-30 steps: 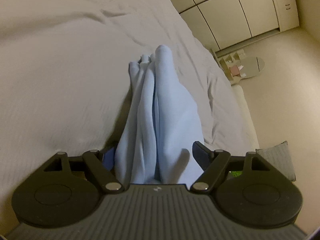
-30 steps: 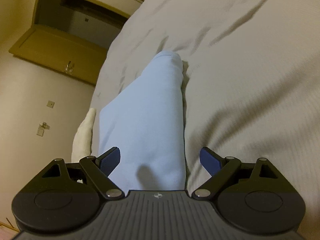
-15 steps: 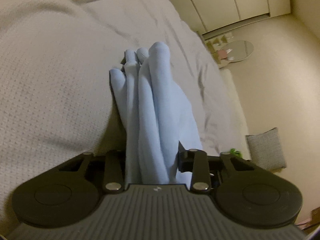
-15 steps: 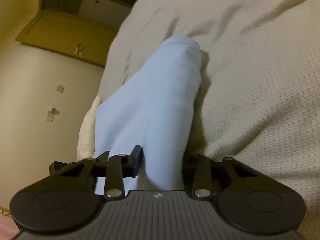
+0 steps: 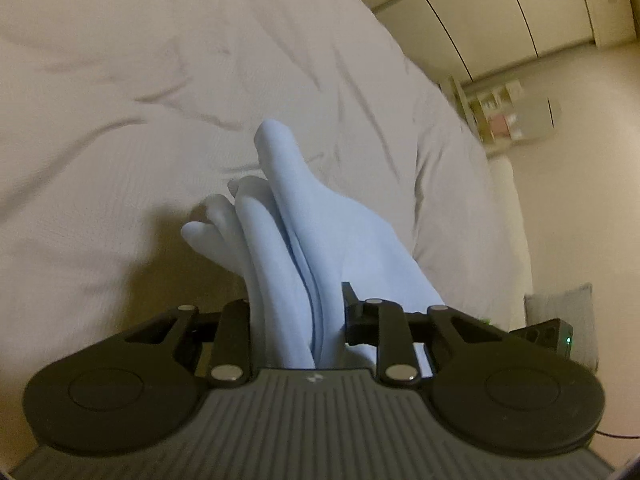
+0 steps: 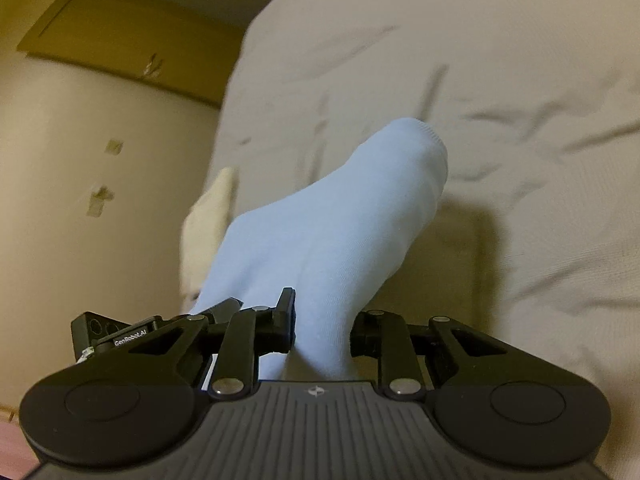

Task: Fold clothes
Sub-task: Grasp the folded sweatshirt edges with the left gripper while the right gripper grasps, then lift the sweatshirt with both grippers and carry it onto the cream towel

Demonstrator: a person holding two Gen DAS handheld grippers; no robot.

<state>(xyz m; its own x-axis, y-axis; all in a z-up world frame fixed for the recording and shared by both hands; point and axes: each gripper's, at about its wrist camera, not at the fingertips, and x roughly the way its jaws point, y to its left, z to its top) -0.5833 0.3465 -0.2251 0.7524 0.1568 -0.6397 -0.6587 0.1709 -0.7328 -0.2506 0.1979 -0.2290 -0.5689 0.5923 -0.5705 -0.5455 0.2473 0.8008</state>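
A light blue garment (image 5: 320,248) hangs gathered in long folds above the grey bedspread (image 5: 120,120). My left gripper (image 5: 298,320) is shut on one end of it, the cloth bunched between the fingers. In the right wrist view the same light blue garment (image 6: 340,232) rises as a smooth tube with a ribbed hem at its far end. My right gripper (image 6: 322,328) is shut on its near end. The fingertips are mostly hidden by cloth. The garment is lifted off the bed and casts a shadow on it.
The wrinkled bedspread (image 6: 500,80) fills most of both views. White closet doors (image 5: 500,12) and a small shelf (image 5: 500,116) stand past the bed's right edge, with a grey cushion (image 5: 560,320) on the floor. A brown cabinet (image 6: 120,28) hangs on the wall at left.
Both grippers closed on the light blue garment, from wide open one second ago. Both have since lifted it off the bed, and the views have tilted.
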